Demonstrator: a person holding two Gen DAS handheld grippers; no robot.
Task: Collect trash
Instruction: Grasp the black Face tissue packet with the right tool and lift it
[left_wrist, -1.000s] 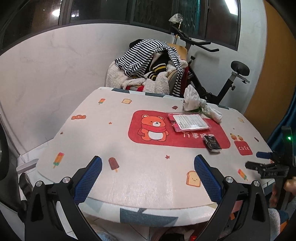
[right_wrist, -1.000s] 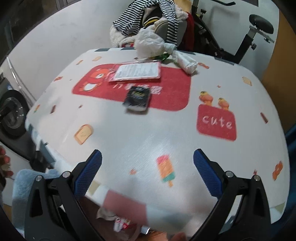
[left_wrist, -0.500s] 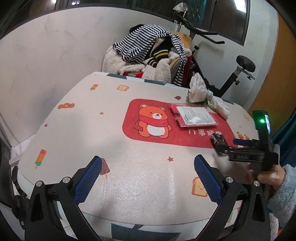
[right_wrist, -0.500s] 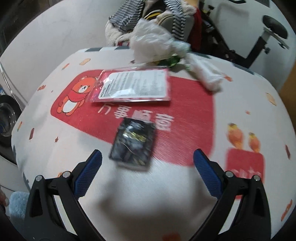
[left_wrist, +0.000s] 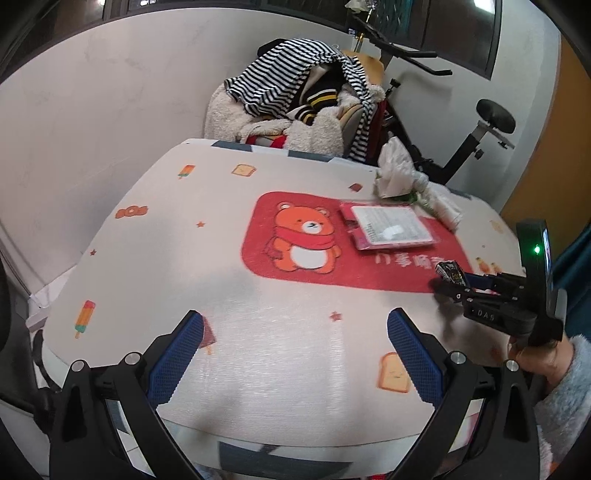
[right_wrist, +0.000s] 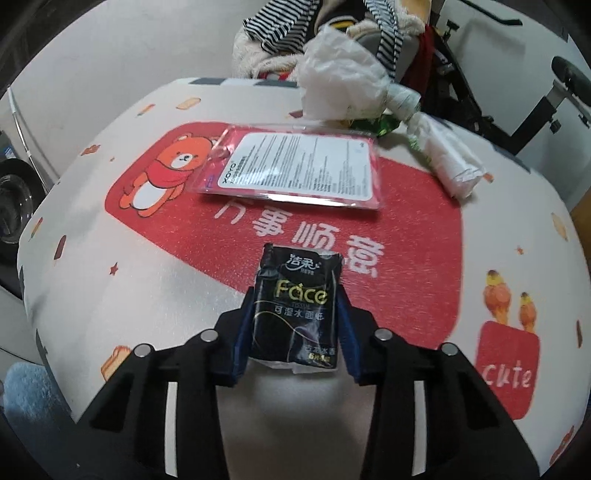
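Observation:
A black tissue packet (right_wrist: 297, 284) marked "Face" lies at the edge of the red bear print on the table cloth (right_wrist: 129, 295). My right gripper (right_wrist: 295, 310) has it between its blue pads; the jaws are closing and both pads touch its sides. The left wrist view shows the same gripper (left_wrist: 456, 280) at the packet (left_wrist: 447, 270), held by a hand in a fluffy sleeve (left_wrist: 554, 373). A pink-edged flat package (right_wrist: 295, 166) lies beyond, then a crumpled white plastic bag (right_wrist: 340, 77) and a rolled white wrapper (right_wrist: 448, 162). My left gripper (left_wrist: 295, 354) is open over the near table edge.
A chair heaped with striped and fleecy clothes (left_wrist: 295, 99) stands behind the table, an exercise bike (left_wrist: 480, 122) to its right. A white wall runs along the left. A washing machine drum (right_wrist: 11, 199) shows at the left of the right wrist view.
My right gripper moved forward over the table to the black packet, and its jaws came in from wide open onto the packet's sides. My left gripper edged forward and lower.

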